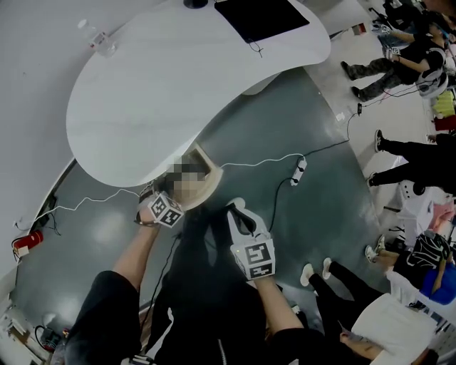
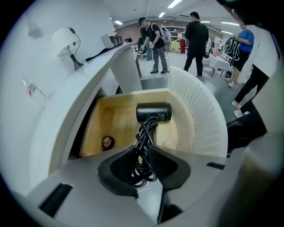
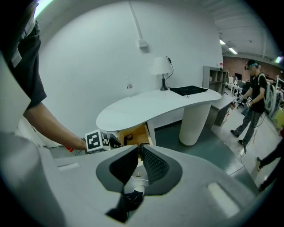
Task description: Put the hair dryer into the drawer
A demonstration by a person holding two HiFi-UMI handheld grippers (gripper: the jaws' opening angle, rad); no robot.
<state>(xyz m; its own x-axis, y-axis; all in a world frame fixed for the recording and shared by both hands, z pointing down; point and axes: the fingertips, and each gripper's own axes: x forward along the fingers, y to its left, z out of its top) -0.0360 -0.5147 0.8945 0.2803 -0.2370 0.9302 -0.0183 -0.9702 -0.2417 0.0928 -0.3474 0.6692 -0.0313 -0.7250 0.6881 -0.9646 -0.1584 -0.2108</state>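
Note:
The black hair dryer (image 2: pixel 154 112) hangs head-down over the open wooden drawer (image 2: pixel 114 124), its cord wound round the handle. My left gripper (image 2: pixel 144 156) is shut on that wrapped handle. In the head view the left gripper (image 1: pixel 171 199) is at the drawer (image 1: pixel 208 180) under the white desk (image 1: pixel 178 78), and a blurred patch hides the dryer. My right gripper (image 1: pixel 239 208) hovers just right of the drawer. Its jaws meet at the tips with nothing between them (image 3: pixel 138 150). The right gripper view shows the left gripper (image 3: pixel 114 142) in front of the drawer (image 3: pixel 134 132).
A small round black object (image 2: pixel 108 142) lies in the drawer's left corner. The ribbed white drawer front (image 2: pixel 199 115) curves along the right. A lamp (image 3: pixel 160 66) and a black mat (image 1: pixel 262 18) are on the desk. A power strip (image 1: pixel 300 170) and cables lie on the floor; people stand at the right.

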